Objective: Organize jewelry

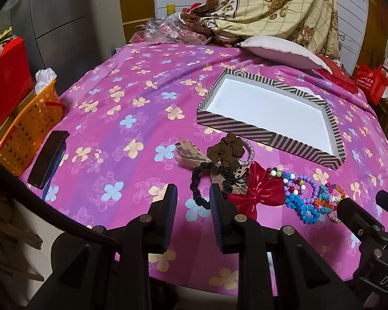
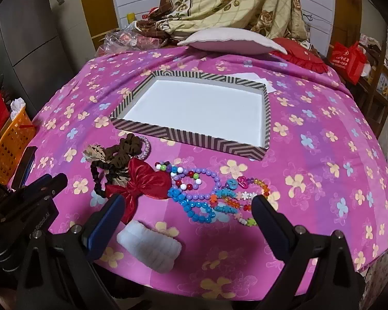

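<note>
Nearest the lens: left gripper (image 1: 193,201), black with blue pads, fingers parted with nothing between them, poised over pink floral bedsheet (image 1: 132,98); black scrunchie (image 1: 207,180) just past its right finger. Right gripper (image 2: 187,204), fingers spread wide, grasping nothing, framing the bead pile; white fluffy band (image 2: 150,248) lying on the sheet beneath it, near the left finger. Jewelry heap on the sheet, in front of the box and outside it: red satin bow (image 2: 142,183); blue bead bracelet (image 2: 191,206); purple bead string (image 2: 207,178); multicoloured bead strands (image 2: 245,199), tangled, separate count not discernible; brown scrunchie (image 2: 124,147); sparkly pink ring band (image 2: 146,147), partly hidden behind it; patterned fabric piece (image 1: 188,152), kind unclear. Striped shallow box (image 2: 194,134), white inside, holding nothing. Periphery: dark phone (image 1: 47,159) at the sheet's left edge; orange basket (image 1: 25,126) beside it; pale pillow (image 2: 230,41) and floral quilt (image 2: 219,0) at the far end.
</note>
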The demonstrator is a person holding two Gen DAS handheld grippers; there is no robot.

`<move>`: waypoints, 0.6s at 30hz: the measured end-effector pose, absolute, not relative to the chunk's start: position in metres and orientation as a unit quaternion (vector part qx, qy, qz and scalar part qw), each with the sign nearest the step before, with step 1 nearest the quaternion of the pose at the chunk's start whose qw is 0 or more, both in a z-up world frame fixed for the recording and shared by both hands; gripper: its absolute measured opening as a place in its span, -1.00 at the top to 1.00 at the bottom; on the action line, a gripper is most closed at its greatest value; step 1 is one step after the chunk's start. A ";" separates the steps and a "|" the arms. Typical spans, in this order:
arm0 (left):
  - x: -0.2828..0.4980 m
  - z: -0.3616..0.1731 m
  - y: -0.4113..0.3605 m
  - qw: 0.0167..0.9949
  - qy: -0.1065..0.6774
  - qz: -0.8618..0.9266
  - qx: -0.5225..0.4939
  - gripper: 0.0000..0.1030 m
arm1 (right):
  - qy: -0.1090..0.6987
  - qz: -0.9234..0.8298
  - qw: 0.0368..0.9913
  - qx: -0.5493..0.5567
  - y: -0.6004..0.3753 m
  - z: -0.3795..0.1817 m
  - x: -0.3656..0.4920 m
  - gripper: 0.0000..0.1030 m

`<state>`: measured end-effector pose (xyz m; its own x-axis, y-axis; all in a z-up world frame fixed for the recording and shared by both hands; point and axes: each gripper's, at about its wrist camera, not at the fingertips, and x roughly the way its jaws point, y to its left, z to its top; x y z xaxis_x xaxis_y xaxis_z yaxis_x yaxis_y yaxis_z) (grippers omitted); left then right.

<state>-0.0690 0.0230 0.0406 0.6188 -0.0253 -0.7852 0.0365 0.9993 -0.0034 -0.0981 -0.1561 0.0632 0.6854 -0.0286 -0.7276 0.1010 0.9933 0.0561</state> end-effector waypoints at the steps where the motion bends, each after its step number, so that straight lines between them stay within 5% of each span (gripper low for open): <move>1: -0.068 0.041 0.023 0.899 0.437 -0.017 0.006 0.27 | 0.401 -0.035 0.914 0.046 -0.156 0.064 -0.097 -0.94; 18: -0.067 0.044 0.019 0.900 0.436 -0.019 0.009 0.27 | 0.415 -0.033 0.908 0.054 -0.158 0.066 -0.096 -0.94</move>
<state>-0.0665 0.0193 0.0435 0.6190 -0.0267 -0.7849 0.0423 0.9991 -0.0007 -0.0955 -0.1582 0.0661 0.6537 -0.0154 -0.7566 0.1054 0.9919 0.0709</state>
